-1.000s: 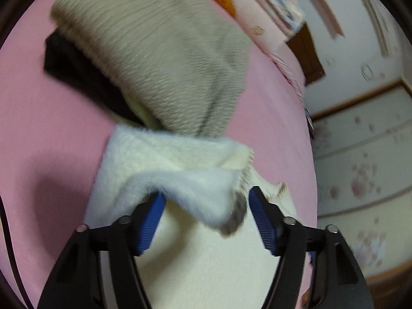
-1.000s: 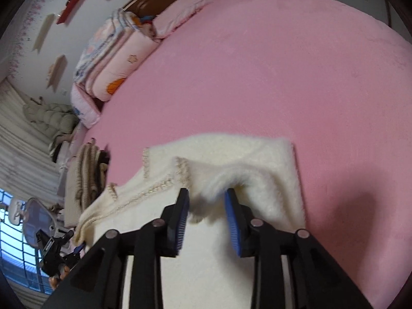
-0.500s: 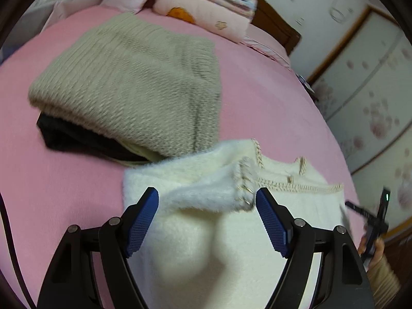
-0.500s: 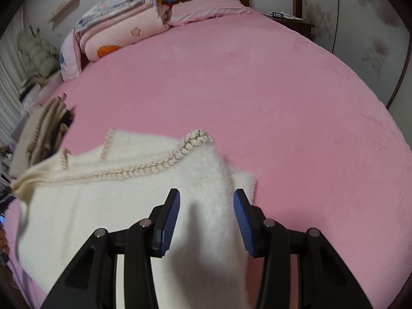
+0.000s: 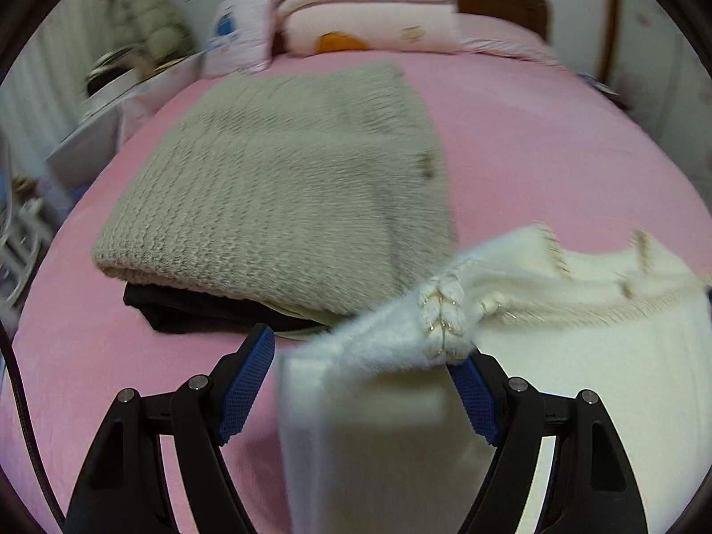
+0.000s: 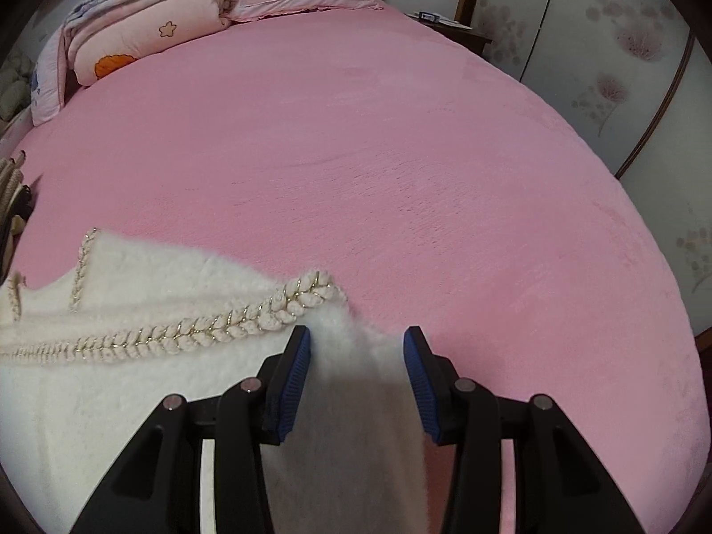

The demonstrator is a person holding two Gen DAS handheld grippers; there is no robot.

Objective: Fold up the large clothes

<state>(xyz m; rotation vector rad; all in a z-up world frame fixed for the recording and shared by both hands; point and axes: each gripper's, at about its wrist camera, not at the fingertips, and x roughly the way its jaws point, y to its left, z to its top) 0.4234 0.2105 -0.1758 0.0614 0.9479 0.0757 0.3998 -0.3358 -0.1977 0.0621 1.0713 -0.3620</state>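
A white fluffy sweater [image 5: 578,356] with braided gold-flecked trim lies on the pink bed [image 6: 400,155]. In the left wrist view my left gripper [image 5: 360,347] stands open over one folded-in sleeve. The sleeve's braided cuff [image 5: 445,311] rests by the right pad, and the left pad is clear of cloth. In the right wrist view my right gripper [image 6: 356,333] straddles the other sleeve [image 6: 356,400]. Its fluff fills the gap between the parted pads, with the cuff [image 6: 307,293] just ahead. The sweater body [image 6: 111,378] spreads to the left.
A folded beige knit sweater [image 5: 289,187] sits on a black garment [image 5: 178,307] just beyond the white one. Folded quilts [image 6: 133,31] and a pillow lie at the headboard. Flowered wardrobe doors [image 6: 623,66] and a nightstand [image 6: 445,26] flank the bed's right side.
Both sleeves, held lifted a second ago, now lie on the sweater. The left jaws widened and let go of the fold. The right jaws parted slightly. Both views swung toward the headboard.
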